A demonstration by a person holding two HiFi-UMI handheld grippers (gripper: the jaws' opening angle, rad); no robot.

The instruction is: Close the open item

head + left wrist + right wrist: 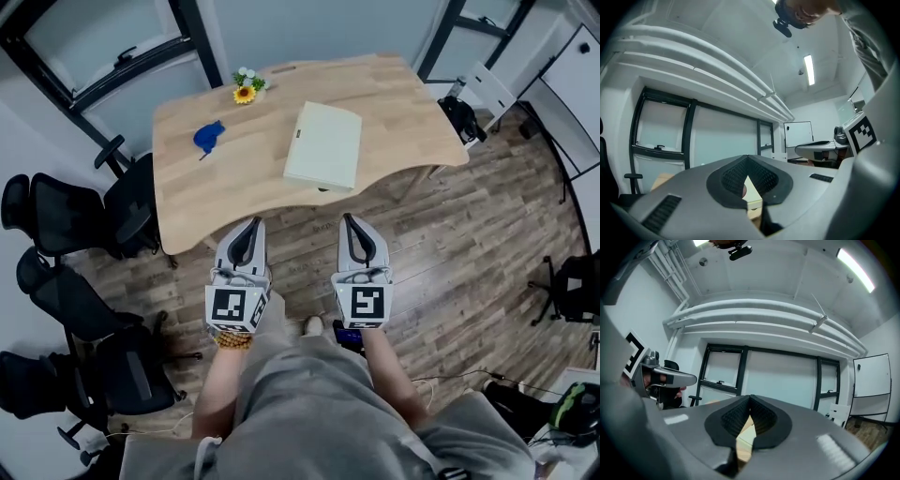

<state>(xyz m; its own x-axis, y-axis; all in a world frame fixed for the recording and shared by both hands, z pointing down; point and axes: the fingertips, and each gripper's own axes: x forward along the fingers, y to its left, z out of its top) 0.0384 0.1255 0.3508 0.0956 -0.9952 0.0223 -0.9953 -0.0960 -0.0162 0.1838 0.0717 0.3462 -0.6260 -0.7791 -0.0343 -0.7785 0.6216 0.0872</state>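
A pale cream flat case or book [323,145] lies on the wooden table [403,103], near its front edge, with its lid down flat. My left gripper [251,225] and right gripper [349,220] are side by side over the floor, short of the table's front edge and well clear of the cream item. Both are shut with nothing between the jaws. In the left gripper view the left gripper's [747,158] tips meet, and a sliver of the cream item [752,199] shows through the gap below. In the right gripper view the right gripper [750,398] is shut the same way.
A blue object [210,137] and a small sunflower bunch [247,86] sit on the table's left and back. Black office chairs [66,220] stand at the left, another [574,281] at the right. A white folding chair [487,89] is behind the table's right end.
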